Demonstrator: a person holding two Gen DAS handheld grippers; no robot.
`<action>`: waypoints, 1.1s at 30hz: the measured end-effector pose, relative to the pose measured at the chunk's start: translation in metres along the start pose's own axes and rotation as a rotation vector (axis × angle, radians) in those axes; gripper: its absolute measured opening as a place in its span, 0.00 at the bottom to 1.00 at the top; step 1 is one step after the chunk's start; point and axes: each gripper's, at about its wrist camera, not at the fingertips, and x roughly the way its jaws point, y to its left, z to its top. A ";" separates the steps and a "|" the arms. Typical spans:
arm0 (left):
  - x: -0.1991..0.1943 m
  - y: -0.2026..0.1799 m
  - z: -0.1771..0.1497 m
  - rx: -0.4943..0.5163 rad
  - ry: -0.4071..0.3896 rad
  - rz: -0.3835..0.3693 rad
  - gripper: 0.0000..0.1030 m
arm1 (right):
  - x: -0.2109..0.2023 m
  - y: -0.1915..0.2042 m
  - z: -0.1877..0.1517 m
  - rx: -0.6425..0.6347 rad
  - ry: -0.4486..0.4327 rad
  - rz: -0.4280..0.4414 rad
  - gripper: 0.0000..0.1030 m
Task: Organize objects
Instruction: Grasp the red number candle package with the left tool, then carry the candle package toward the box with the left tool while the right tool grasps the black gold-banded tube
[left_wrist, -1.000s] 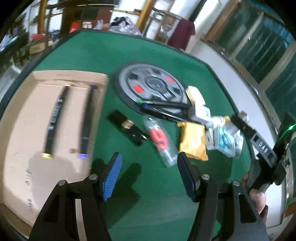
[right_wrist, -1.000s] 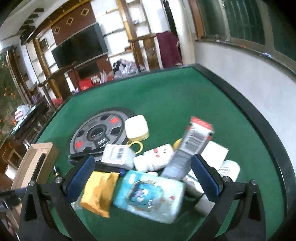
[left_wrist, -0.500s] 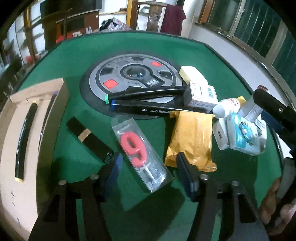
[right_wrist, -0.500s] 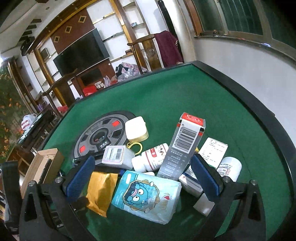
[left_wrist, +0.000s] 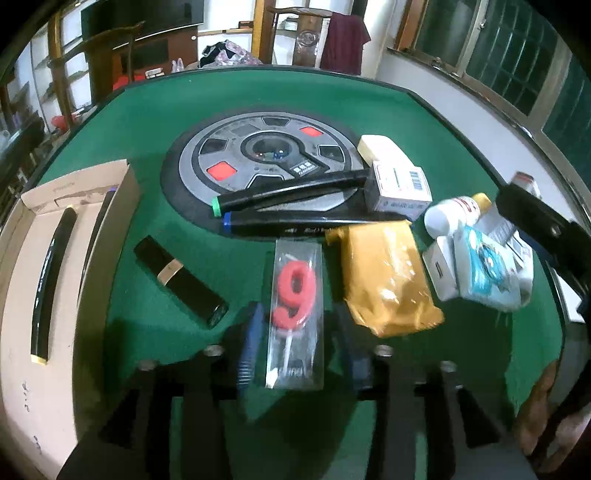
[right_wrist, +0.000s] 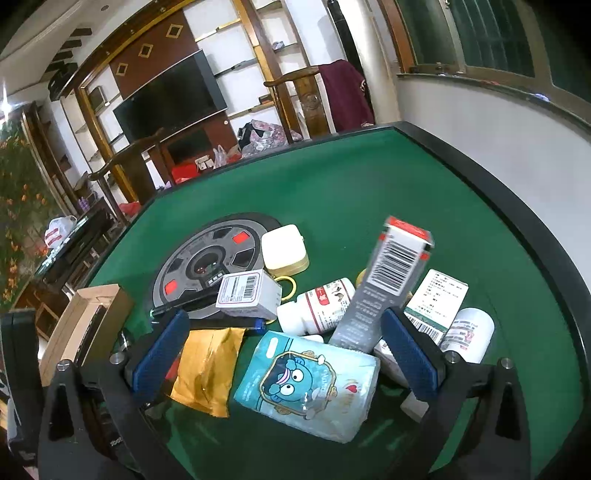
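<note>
In the left wrist view, my left gripper (left_wrist: 297, 345) is open, its blue pads on either side of the near end of a clear packet holding a red "9" candle (left_wrist: 295, 291) on the green table. A black lipstick tube (left_wrist: 179, 280) lies to its left, a yellow pouch (left_wrist: 388, 273) to its right. Two black markers (left_wrist: 291, 206) lie across the grey disc (left_wrist: 258, 158). My right gripper (right_wrist: 284, 354) is open above a light blue tissue pack (right_wrist: 306, 384), beside a tilted grey barcode box (right_wrist: 388, 288).
A cardboard box (left_wrist: 22, 288) with two black pens stands at the left. White bottles (right_wrist: 317, 306), small white boxes (right_wrist: 247, 291) and a cream case (right_wrist: 284, 247) crowd the right pile. The table's black rim (right_wrist: 517, 221) runs close on the right.
My left gripper swung from the cardboard box to the right and came down around the "9" candle packet. My right gripper stayed open over the tissue pack, shifting only slightly.
</note>
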 end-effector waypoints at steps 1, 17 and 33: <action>0.002 -0.002 0.001 0.011 -0.006 0.015 0.39 | 0.000 0.000 0.000 0.000 -0.001 -0.002 1.00; -0.054 0.008 -0.019 -0.025 -0.084 -0.239 0.22 | -0.003 -0.004 0.006 0.009 -0.081 -0.132 1.00; -0.159 0.128 -0.062 -0.285 -0.320 -0.205 0.22 | -0.007 -0.014 0.007 0.007 -0.070 -0.173 1.00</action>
